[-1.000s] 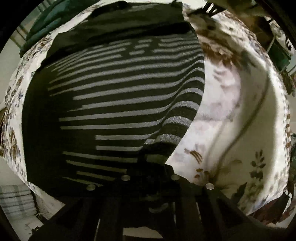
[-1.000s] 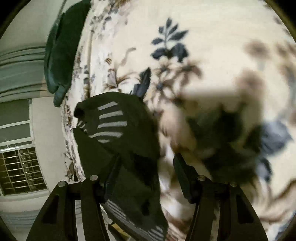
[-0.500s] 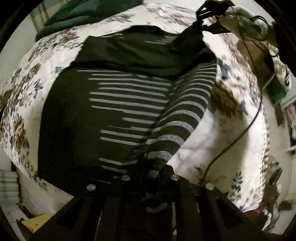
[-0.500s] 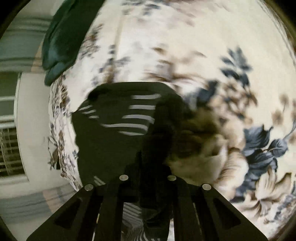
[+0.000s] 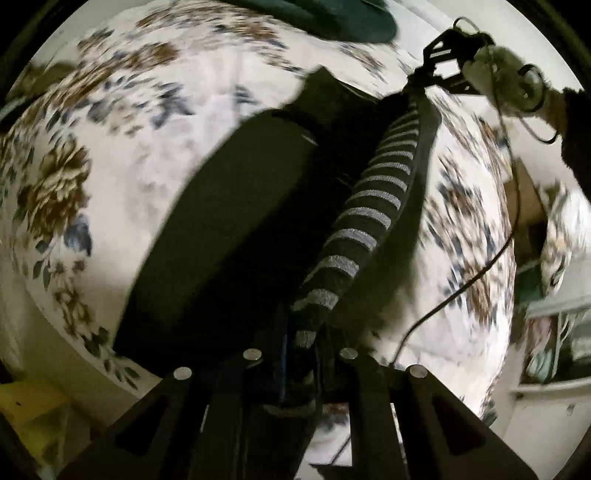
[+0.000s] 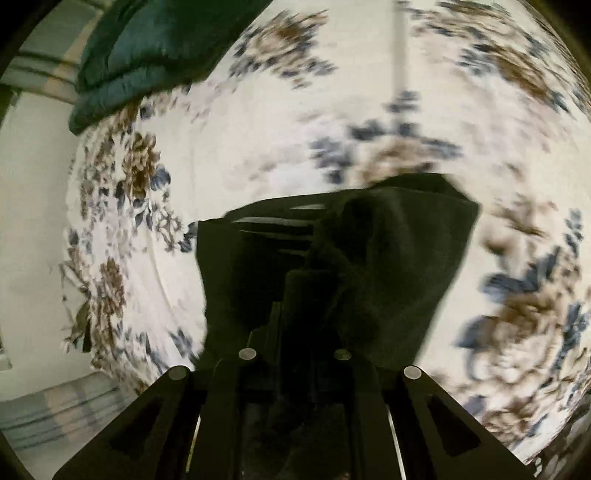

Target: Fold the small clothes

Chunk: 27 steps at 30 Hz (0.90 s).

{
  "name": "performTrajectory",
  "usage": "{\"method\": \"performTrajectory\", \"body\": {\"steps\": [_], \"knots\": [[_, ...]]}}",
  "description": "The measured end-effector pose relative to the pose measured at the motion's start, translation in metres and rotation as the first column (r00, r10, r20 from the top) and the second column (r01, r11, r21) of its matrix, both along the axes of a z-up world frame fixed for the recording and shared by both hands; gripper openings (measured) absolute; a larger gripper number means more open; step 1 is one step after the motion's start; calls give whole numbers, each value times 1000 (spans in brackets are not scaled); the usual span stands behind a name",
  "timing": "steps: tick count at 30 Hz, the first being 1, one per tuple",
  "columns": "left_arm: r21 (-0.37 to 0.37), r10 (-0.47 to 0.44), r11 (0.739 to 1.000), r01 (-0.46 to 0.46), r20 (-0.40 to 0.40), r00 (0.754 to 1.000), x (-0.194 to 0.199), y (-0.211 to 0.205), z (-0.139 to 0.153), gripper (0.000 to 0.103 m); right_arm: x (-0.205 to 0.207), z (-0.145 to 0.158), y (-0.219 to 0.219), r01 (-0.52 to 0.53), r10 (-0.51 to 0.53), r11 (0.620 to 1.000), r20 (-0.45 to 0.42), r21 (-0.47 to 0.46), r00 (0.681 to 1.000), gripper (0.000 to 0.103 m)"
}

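A black garment with grey stripes (image 5: 258,229) hangs lifted over the floral bed sheet (image 5: 110,184). My left gripper (image 5: 301,354) is shut on its striped edge (image 5: 369,214), which stretches taut up to my right gripper (image 5: 439,70) at the top right of the left wrist view. In the right wrist view my right gripper (image 6: 295,350) is shut on the garment's dark fabric (image 6: 388,277), which drapes over and hides the fingers. The frames are motion blurred.
A dark green blanket (image 6: 155,48) lies at the far edge of the bed; it also shows in the left wrist view (image 5: 332,18). A black cable (image 5: 480,266) runs over the sheet at right. A yellow object (image 5: 33,410) lies below the bed at left.
Both grippers have risen with the garment, lifting it off the sheet. The right gripper went from open to shut on it. The flat striped front now hangs as a narrow fold.
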<state>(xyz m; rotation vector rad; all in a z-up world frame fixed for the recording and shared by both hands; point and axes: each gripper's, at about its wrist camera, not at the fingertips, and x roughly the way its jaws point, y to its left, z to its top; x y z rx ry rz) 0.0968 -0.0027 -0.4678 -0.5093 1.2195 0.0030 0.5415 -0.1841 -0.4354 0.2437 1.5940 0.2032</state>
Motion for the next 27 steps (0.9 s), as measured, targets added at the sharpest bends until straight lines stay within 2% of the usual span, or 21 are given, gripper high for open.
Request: {"method": "performTrajectory", "body": {"steps": [3, 7, 10, 11, 12, 13, 15, 16, 18, 20, 24, 27], "knots": [[-20, 39, 999, -39, -2, 999, 1, 35, -14, 8, 11, -29, 66, -5, 4, 998, -9, -64, 1000, 10], [-46, 66, 997, -67, -26, 998, -1, 73, -40, 8, 16, -59, 123, -30, 27, 992, -23, -125, 999, 10], [-84, 68, 994, -75, -88, 994, -2, 96, -72, 8, 17, -81, 157, -60, 56, 978, -27, -201, 998, 11], [-88, 77, 992, -88, -119, 990, -4, 104, -83, 11, 18, -91, 164, -57, 49, 973, -39, -222, 998, 12], [-94, 80, 991, -94, -142, 987, -6, 111, -93, 11, 18, -97, 166, -44, 33, 975, -51, -220, 998, 18], [-90, 87, 991, -104, -173, 981, -8, 119, -103, 11, 19, -103, 167, -28, 15, 979, -63, -200, 998, 20], [-97, 113, 986, -138, -226, 968, -16, 139, -117, 11, 15, -104, 163, -2, -7, 992, -69, -129, 998, 33], [-103, 126, 983, -153, -231, 965, -21, 147, -118, 13, 9, -102, 160, 4, -10, 996, -71, -91, 997, 36], [-92, 139, 982, -163, -226, 964, -28, 159, -115, 17, -9, -92, 152, -15, 12, 999, -72, -41, 997, 48], [-102, 132, 982, -158, -225, 965, -31, 165, -113, 30, -41, -77, 138, -64, 62, 997, -43, -37, 997, 56], [-129, 87, 985, -111, -181, 980, -26, 160, -101, 48, -113, -56, 99, -106, 106, 992, 1, -64, 994, 60], [-95, 20, 995, -36, -163, 986, -16, 143, -98, 49, -187, -59, 56, -85, 83, 993, -25, -77, 996, 60]]}}
